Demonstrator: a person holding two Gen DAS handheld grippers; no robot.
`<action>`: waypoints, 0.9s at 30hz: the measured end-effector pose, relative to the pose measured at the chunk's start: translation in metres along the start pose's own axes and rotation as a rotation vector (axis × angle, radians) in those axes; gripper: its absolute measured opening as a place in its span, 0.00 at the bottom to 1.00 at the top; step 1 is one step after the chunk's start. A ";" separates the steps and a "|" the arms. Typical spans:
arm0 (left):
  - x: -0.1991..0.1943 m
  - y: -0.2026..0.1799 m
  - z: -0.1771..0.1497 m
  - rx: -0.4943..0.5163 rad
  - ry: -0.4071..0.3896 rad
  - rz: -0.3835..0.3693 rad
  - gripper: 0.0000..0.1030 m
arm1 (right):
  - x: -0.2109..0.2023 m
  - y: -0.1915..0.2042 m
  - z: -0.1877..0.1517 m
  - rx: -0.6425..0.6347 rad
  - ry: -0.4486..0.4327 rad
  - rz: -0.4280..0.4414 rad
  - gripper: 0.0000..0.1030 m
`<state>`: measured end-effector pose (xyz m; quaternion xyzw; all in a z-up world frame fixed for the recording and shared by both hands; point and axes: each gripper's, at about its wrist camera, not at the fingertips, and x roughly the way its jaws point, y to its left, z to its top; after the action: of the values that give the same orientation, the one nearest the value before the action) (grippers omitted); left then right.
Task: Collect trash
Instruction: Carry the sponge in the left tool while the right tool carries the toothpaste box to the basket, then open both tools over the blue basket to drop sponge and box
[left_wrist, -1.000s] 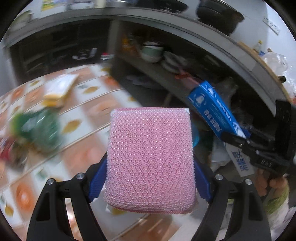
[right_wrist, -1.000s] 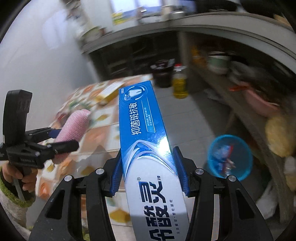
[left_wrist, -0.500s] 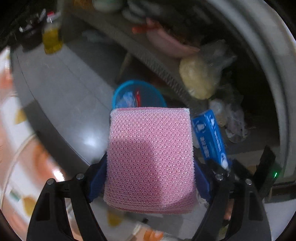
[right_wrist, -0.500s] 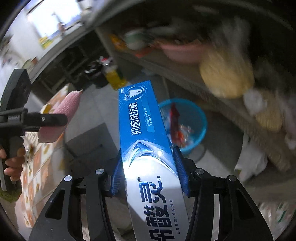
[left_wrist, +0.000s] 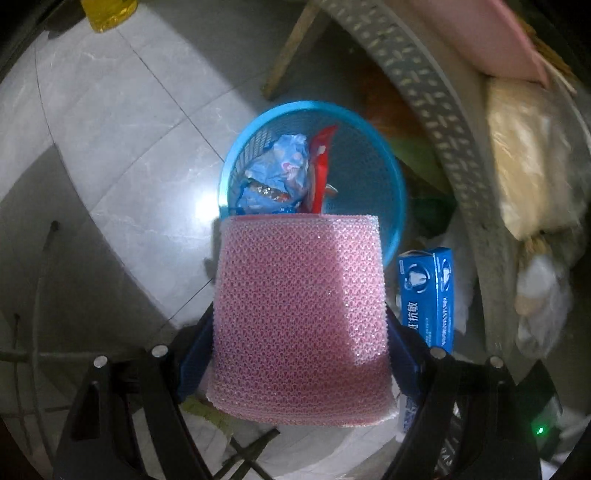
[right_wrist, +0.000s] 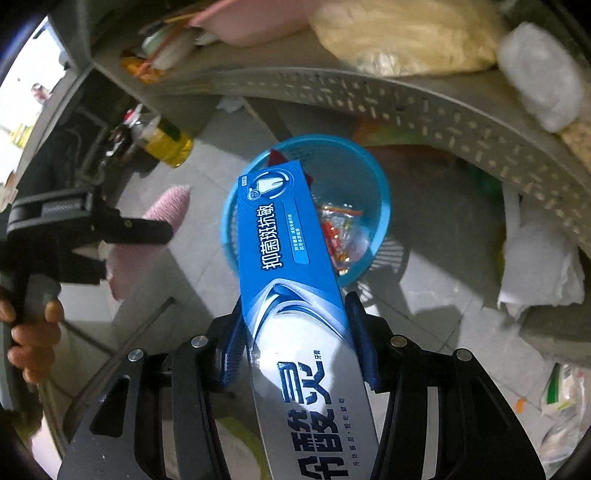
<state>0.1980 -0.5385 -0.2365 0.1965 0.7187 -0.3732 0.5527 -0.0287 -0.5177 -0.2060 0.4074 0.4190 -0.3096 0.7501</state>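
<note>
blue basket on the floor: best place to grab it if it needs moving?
Grip the blue basket's bare rim on the side toward the shelf, coming from above with one finger inside and one outside. The wall is thin mesh, the mouth is open upward, and the wrappers lie low inside.

Wrappers (left_wrist: 280, 177) in basket (left_wrist: 369, 125)

Home kitchen: tiled floor (left_wrist: 110, 122), cluttered storage shelf (right_wrist: 369, 92), cooking-oil bottle (right_wrist: 166, 142).
</note>
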 end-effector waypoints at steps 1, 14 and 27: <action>0.004 -0.001 0.005 -0.005 0.001 0.003 0.78 | 0.005 0.001 0.004 0.006 0.000 -0.002 0.47; -0.006 -0.011 0.027 -0.026 -0.093 -0.068 0.90 | 0.043 0.017 0.029 -0.029 -0.039 -0.087 0.72; -0.090 -0.014 -0.035 0.057 -0.192 -0.171 0.90 | -0.027 0.018 -0.020 -0.117 -0.148 -0.093 0.73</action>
<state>0.1935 -0.5094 -0.1437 0.1135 0.6656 -0.4564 0.5794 -0.0342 -0.4882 -0.1825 0.3188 0.3983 -0.3486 0.7863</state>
